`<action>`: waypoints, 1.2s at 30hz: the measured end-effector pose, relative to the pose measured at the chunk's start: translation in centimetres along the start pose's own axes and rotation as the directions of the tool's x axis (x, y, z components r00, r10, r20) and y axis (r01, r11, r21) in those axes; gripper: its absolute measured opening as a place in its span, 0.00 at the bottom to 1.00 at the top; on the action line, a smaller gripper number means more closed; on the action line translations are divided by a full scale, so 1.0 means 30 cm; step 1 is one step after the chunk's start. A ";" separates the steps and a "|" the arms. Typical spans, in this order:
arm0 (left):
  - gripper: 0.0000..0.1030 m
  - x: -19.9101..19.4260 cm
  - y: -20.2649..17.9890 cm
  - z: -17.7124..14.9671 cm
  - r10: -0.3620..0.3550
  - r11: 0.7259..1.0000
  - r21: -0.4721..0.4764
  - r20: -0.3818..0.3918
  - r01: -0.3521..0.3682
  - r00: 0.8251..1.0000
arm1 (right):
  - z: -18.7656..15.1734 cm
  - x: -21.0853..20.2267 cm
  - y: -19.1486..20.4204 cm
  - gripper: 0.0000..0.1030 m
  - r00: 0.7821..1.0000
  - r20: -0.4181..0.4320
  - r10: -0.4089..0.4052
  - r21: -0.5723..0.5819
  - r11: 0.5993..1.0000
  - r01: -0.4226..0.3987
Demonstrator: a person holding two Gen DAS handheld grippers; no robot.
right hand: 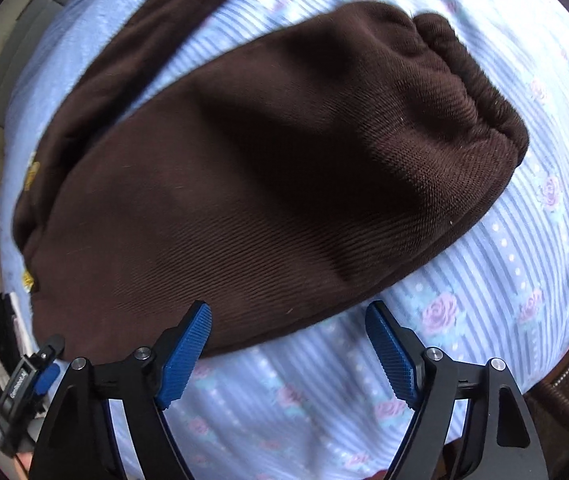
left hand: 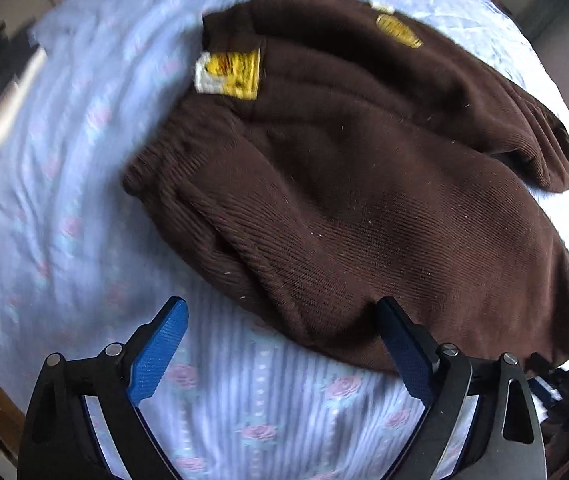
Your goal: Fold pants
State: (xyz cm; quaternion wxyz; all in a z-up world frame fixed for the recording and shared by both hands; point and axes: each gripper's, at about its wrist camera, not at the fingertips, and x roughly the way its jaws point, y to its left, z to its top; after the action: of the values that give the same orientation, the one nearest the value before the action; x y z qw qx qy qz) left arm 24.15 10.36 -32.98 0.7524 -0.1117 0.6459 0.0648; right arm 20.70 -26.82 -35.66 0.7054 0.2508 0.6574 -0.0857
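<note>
Although both fisheye views are smeared by motion blur, the brown pants [left hand: 344, 184] are plain enough: they lie folded in layers on a blue striped bedsheet [left hand: 268, 400] printed with pink roses.

At the far left of the left wrist view, a pale strip and a dark shape beside it [left hand: 0, 92] are too blurred to identify. The left gripper [left hand: 280, 344] has its blue-padded fingers [left hand: 156, 356] spread wide with nothing between them; the left finger hangs over bare sheet, and the right one overlaps the near edge of the pants, though whether it touches the cloth cannot be told. Further right, a yellow label [left hand: 228, 74] sits near a gathered cuff, and a second yellow patch [left hand: 398, 30] shows towards the top. The right end of the pants fades into glare at the lens rim.

In the right wrist view, the other gripper's body [right hand: 24, 384] appears at the lower left edge, partly cut off. The right gripper [right hand: 288, 344] is likewise spread apart and empty, at the near hem of the pants [right hand: 264, 184]. The elastic waistband [right hand: 472, 80] bunches at the upper right. A brown object with a zip [right hand: 564, 392] is cropped at the lower right corner.
</note>
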 end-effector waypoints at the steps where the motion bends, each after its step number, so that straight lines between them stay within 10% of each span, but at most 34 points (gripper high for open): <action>1: 0.88 0.016 0.001 0.006 -0.013 1.000 -0.006 -0.012 0.013 1.000 | 0.005 0.008 -0.003 0.78 1.000 -0.005 0.001 0.007 1.000 -0.001; 5: 0.66 0.063 -0.003 0.043 -0.092 0.995 -0.040 -0.053 0.090 0.994 | 0.044 0.025 0.009 0.70 1.000 -0.019 -0.007 0.019 1.000 0.008; 12: 0.28 -0.033 -0.006 0.074 -0.105 0.994 -0.035 -0.030 0.104 0.994 | 0.075 -0.085 0.045 0.21 1.000 -0.008 0.014 -0.039 0.999 -0.014; 26: 0.25 -0.383 -0.013 0.081 -0.031 0.999 0.023 0.043 0.030 0.999 | -0.014 -0.509 0.132 0.17 0.991 -0.020 0.132 -0.108 0.985 -0.133; 36: 0.25 -0.400 -0.094 0.226 -0.041 0.997 -0.055 0.097 0.047 0.994 | 0.198 -0.652 0.328 0.17 0.970 0.107 0.216 -0.122 0.972 -0.203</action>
State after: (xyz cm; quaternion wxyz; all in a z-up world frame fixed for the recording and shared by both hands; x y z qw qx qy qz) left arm 29.45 9.89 -19.95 0.7803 -0.1444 0.6042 0.0721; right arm 28.02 -25.21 -14.25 0.7614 0.2738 0.5875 0.0109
